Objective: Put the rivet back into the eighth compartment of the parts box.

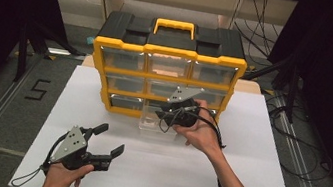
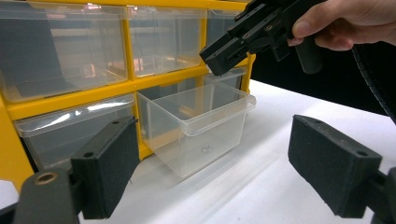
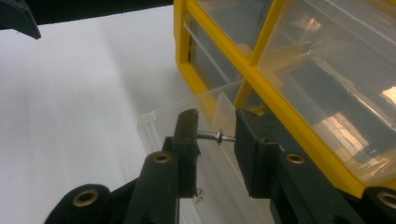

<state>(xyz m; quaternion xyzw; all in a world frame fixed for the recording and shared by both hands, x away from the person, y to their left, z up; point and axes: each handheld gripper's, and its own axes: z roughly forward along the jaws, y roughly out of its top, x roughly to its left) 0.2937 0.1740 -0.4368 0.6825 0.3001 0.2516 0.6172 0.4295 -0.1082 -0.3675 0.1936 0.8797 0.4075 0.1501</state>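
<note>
A yellow and black organizer (image 1: 170, 53) with clear drawers stands at the back of the white table top (image 1: 245, 161). Its bottom middle drawer (image 1: 149, 124) is pulled out onto the table. My right gripper (image 1: 163, 114) hovers over that drawer, shut on a small metal screw (image 3: 215, 136) pinched end to end between its pads. One more small screw (image 3: 200, 193) lies on the drawer floor. My left gripper (image 1: 112, 138) rests at the front left of the table, open and holding nothing, facing the drawer (image 2: 196, 126).
The organizer's other drawers (image 2: 60, 51) are pushed in. A black carry handle with a yellow grip (image 1: 175, 25) tops the box. Cables (image 1: 293, 144) lie on the floor to the right. A "5" mark (image 1: 37, 89) is taped on the floor at left.
</note>
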